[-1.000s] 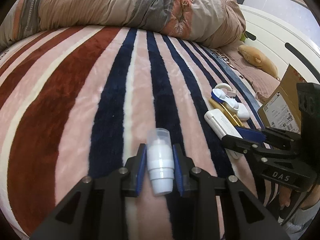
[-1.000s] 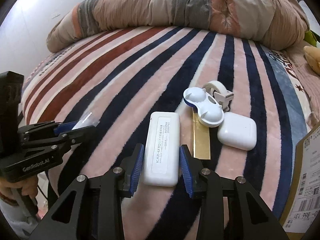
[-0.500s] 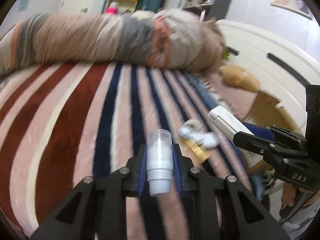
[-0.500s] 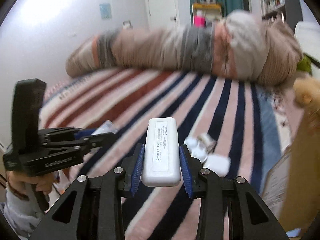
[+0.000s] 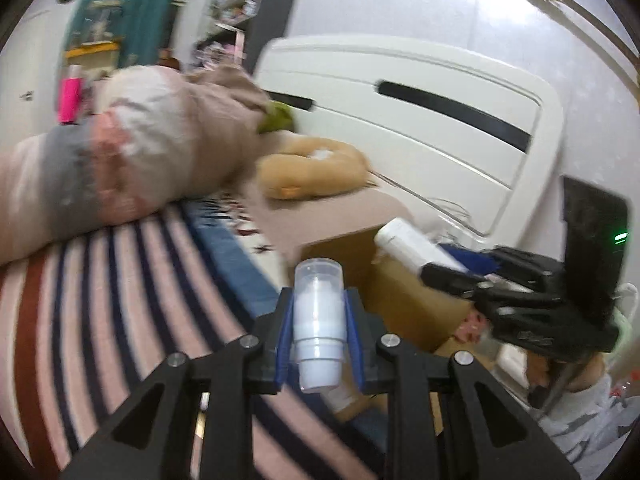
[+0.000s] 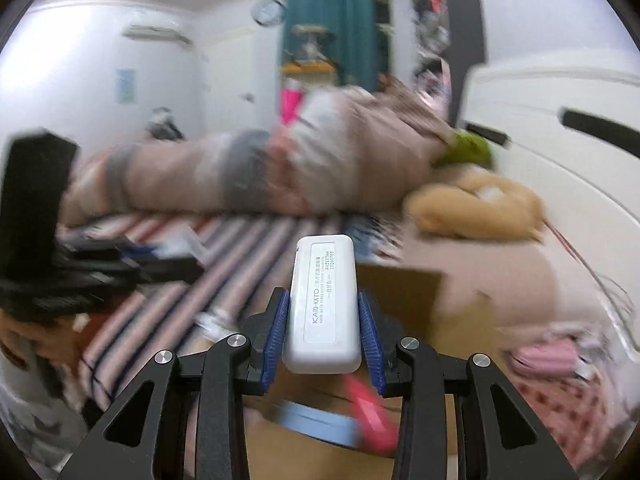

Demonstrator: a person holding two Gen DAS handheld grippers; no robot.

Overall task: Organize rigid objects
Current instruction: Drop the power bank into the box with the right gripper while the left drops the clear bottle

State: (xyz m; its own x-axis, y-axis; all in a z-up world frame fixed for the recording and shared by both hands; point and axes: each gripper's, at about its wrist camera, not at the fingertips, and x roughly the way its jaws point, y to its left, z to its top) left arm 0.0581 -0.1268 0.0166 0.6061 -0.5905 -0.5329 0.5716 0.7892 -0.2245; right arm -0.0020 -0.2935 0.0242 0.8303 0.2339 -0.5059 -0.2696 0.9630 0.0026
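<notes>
Left wrist view: the small white pump bottle point(image 5: 319, 328) is clamped upright in the left claw point(image 5: 319, 342), held above the striped bed point(image 5: 100, 320) beside a cardboard box point(image 5: 404, 308).

Right wrist view: the white rectangular case point(image 6: 323, 304) is gripped by the right claw point(image 6: 322, 338) over the box point(image 6: 404, 292); much is blurred.

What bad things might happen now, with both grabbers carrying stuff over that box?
1. The small white bottle is pinched only along its sides by the left hand-held gripper; it might slip out.
2. The right hand-held gripper carries the white case close by, so the two could bump above the cardboard box.
</notes>
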